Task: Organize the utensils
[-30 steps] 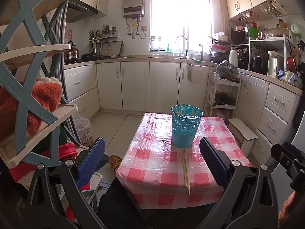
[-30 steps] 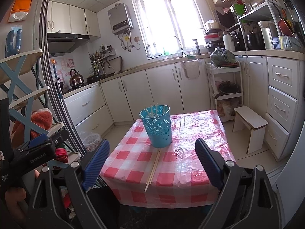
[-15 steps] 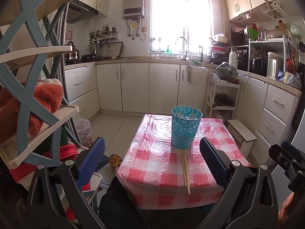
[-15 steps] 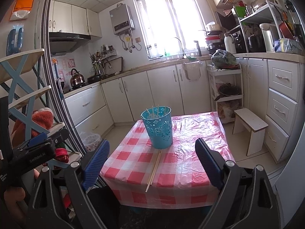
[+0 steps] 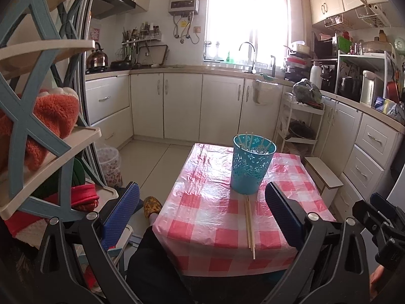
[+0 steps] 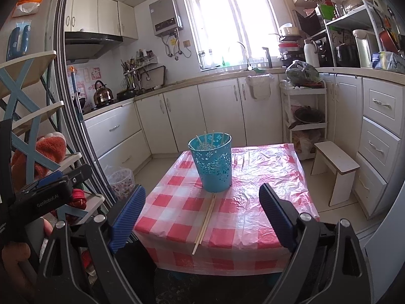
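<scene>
A blue perforated utensil cup (image 5: 250,167) (image 6: 212,163) stands on a small table with a red-and-white checked cloth (image 5: 202,217) (image 6: 253,202). Several chopsticks stand inside the cup. A pair of wooden chopsticks (image 5: 250,225) (image 6: 205,224) lies on the cloth in front of the cup, reaching the near edge. My left gripper (image 5: 202,215) is open and empty, held back from the table's near edge. My right gripper (image 6: 202,212) is open and empty, also short of the table. Each gripper's body shows at the edge of the other view.
A blue-and-cream shelf rack with an orange plush item (image 5: 43,116) stands close on the left. A small white stool (image 6: 336,169) sits right of the table. White kitchen cabinets (image 5: 182,106) line the far wall and right side. A trash bin (image 5: 108,162) stands on the floor at left.
Both views have shifted only slightly; the grippers stay open and the chopsticks and cup have not moved.
</scene>
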